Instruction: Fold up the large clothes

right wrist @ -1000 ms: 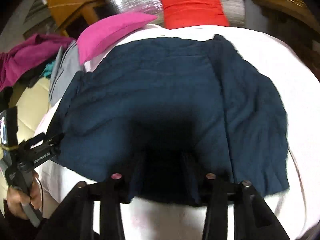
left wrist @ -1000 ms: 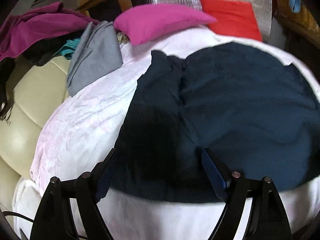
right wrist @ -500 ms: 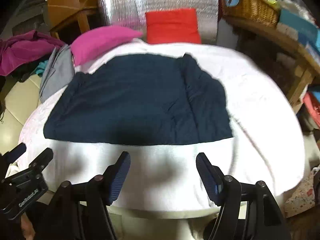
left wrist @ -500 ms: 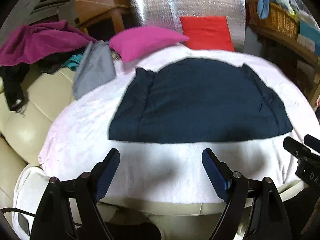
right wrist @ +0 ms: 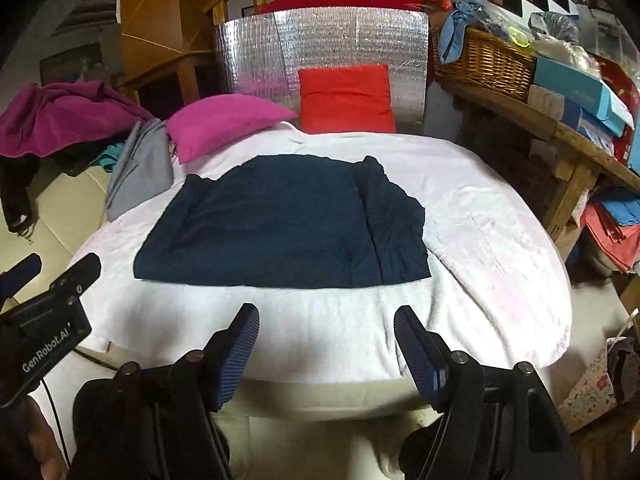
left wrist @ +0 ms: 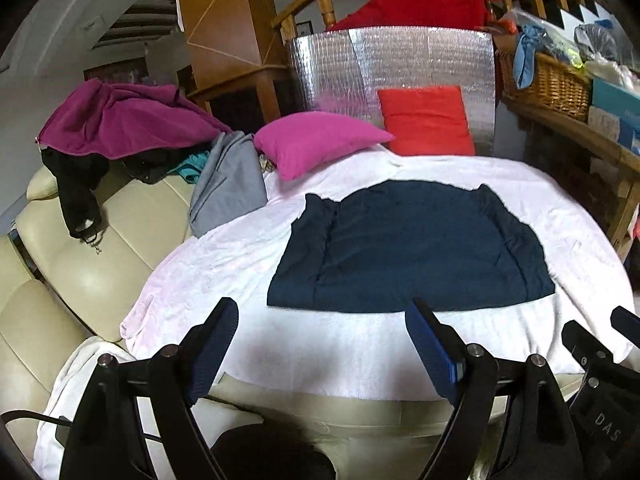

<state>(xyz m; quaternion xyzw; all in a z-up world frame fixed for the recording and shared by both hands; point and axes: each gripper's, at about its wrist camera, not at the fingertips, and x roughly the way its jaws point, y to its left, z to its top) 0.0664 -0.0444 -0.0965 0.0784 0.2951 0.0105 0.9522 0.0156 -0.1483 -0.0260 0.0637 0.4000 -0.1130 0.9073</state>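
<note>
A dark navy garment [left wrist: 408,248] lies flat and folded on a white blanket [left wrist: 360,344], with both side edges turned in. It also shows in the right wrist view [right wrist: 280,224]. My left gripper [left wrist: 320,328] is open and empty, held back above the blanket's near edge. My right gripper [right wrist: 326,328] is open and empty too, short of the garment's near hem. The left gripper's body shows at the left of the right wrist view [right wrist: 44,320].
A magenta pillow [left wrist: 320,140] and a red pillow [left wrist: 426,120] lie at the far end against a silver foil panel [left wrist: 392,64]. A grey garment [left wrist: 228,184] and a purple one [left wrist: 116,120] lie on the cream sofa [left wrist: 80,260]. A wicker basket [right wrist: 484,60] stands on a wooden shelf at right.
Both grippers have pulled back and up from the navy garment, which they were close over a second ago. The garment stays flat on the blanket.
</note>
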